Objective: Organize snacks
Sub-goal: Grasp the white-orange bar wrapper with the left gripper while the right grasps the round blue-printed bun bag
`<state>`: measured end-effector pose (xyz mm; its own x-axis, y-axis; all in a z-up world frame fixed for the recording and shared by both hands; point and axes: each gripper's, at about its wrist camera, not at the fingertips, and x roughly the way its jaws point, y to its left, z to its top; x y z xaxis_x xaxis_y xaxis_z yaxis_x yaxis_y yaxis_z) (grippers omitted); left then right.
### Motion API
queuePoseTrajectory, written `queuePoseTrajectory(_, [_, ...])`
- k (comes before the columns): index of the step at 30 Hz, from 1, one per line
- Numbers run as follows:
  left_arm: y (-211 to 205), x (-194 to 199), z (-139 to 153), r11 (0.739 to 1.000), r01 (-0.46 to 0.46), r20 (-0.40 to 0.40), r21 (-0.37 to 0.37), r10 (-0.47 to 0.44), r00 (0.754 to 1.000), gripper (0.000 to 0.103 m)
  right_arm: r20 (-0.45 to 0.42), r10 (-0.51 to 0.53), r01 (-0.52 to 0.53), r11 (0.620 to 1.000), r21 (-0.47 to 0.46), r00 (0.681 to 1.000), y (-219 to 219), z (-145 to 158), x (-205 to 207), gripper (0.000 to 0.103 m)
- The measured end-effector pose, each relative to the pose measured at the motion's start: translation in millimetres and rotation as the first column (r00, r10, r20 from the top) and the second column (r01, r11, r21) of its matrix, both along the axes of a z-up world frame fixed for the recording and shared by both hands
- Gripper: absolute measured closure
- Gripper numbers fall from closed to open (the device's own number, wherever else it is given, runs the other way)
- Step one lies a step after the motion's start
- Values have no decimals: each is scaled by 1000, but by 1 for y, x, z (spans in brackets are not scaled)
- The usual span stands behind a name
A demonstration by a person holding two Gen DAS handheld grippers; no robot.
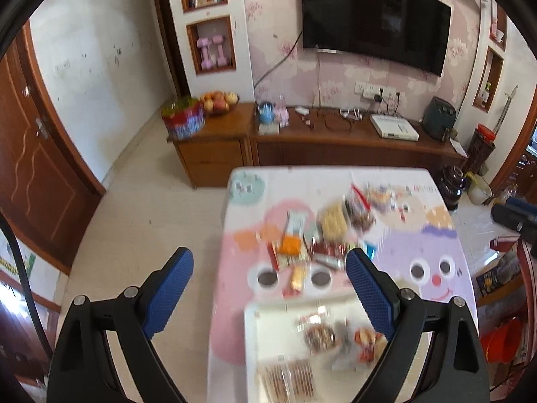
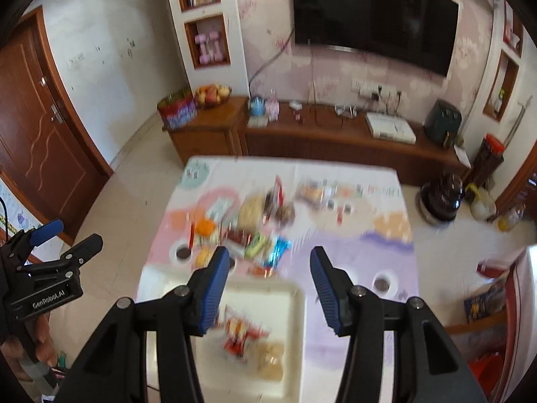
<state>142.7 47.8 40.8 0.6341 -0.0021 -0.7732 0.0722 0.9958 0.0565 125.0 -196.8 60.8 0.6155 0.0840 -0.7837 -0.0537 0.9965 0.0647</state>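
A pile of wrapped snacks (image 1: 322, 238) lies in the middle of a table with a cartoon-print cloth (image 1: 429, 245). A white tray (image 1: 268, 315) at the table's near edge holds several snack packs. My left gripper (image 1: 268, 265) is open and empty, high above the table's left side. My right gripper (image 2: 270, 262) is open and empty above the tray (image 2: 265, 292), with the snack pile (image 2: 255, 228) beyond it. The left gripper also shows in the right wrist view (image 2: 63, 238). The table area is motion-blurred.
A wooden TV cabinet (image 1: 335, 141) with a fruit bowl (image 1: 218, 100), a colourful basket (image 1: 183, 119) and electronics stands behind the table under a wall TV (image 1: 376, 16). A brown door (image 1: 30, 174) is at left. Jars and bottles (image 2: 470, 191) stand on the floor at right.
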Motion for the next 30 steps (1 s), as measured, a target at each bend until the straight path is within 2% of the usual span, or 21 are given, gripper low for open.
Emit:
queuePoseTrajectory(3, [-5,31,20,1000,16,30,13,-16,999,11,39,-8,7,1000,9,999,-14,25,28,52])
queuePoseTrajectory(7, [-15,78,28,1000,18,38,25,-19,999,11,85,-40,40,999,-5,996,-34,48,81,52])
queuePoseTrajectory(10, [-26,123,15,999,23,5,46,-23,1000,10,55,-48,47,999,15,997,-48,41,132,52])
queuePoseTrajectory(12, [-34,156,-7,998,45,-40,45,-43,998,10,16,-38,38,999,25,999,-56,25,165,52])
queuePoseTrajectory(15, [-44,199,-54,997,70,-134,42,-64,989,10,-67,-20,22,999,31,998,-68,-19,217,52])
queuePoseTrajectory(17, [-49,223,-93,996,81,-210,33,-73,975,10,-138,1,4,999,36,990,-75,-61,248,52])
queuePoseTrajectory(21, [-53,248,-164,997,70,-328,16,-61,943,11,-299,51,-31,997,71,953,-84,-145,292,52])
queuePoseTrajectory(26, [-50,261,-236,1000,29,-453,7,-22,891,11,-423,58,-25,996,84,904,-92,-222,313,52])
queuePoseTrajectory(30, [-48,264,-273,1000,5,-516,-4,-7,856,11,-465,83,-43,994,97,881,-85,-257,320,52])
